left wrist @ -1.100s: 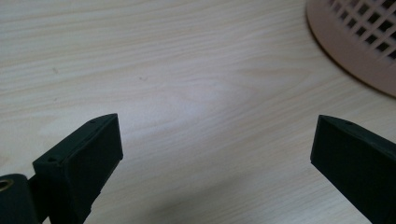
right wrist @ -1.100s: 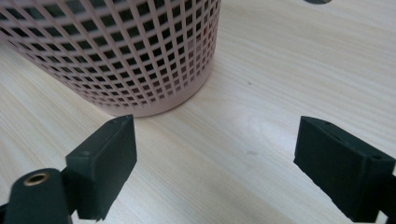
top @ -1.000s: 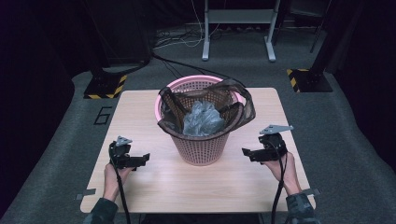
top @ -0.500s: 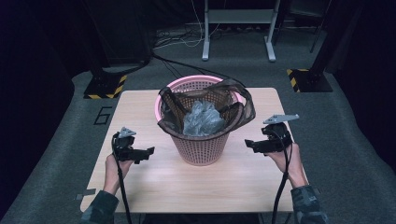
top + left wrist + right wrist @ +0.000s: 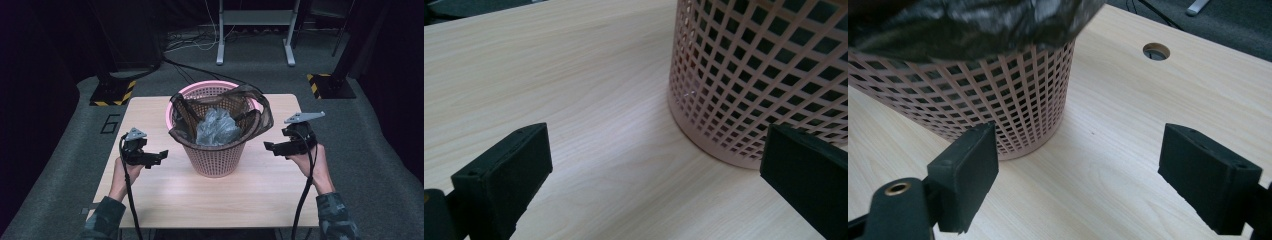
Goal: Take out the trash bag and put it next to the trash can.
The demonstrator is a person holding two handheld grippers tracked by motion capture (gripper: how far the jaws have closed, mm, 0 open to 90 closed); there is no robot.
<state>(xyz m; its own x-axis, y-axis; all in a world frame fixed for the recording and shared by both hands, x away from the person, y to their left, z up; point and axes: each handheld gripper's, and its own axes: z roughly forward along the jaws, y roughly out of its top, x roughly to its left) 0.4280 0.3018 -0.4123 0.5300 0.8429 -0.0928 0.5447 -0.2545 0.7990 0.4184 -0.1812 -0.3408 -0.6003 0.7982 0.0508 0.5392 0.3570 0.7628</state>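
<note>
From the high view, the person's 2 forearms come in low and angle outward, each hand holding a tool level and aimed inward at the pink basket (image 5: 216,150) standing mid-worktop (image 5: 150,200). The left tool (image 5: 161,156) hangs near the basket's left flank, the right tool (image 5: 268,146) near its right, neither touching it. A dark bag (image 5: 260,117) drapes over the basket's rim and a crumpled grey bag (image 5: 216,127) sits inside; how deep it goes is hidden by the lattice wall. Bare wood lies open in front of the basket and to both sides. In the left gripper view, the left tool (image 5: 654,185) has its jaws spread wide with nothing between them but bare wood, the basket (image 5: 764,75) rising ahead to the right, its top cut off by the frame. In the right gripper view, the right tool (image 5: 1078,180) is likewise wide apart and empty, above the worktop (image 5: 1128,140); the basket (image 5: 973,100) stands ahead at left under the dark bag (image 5: 973,25), and a cable hole (image 5: 1156,51) sits well beyond.
</note>
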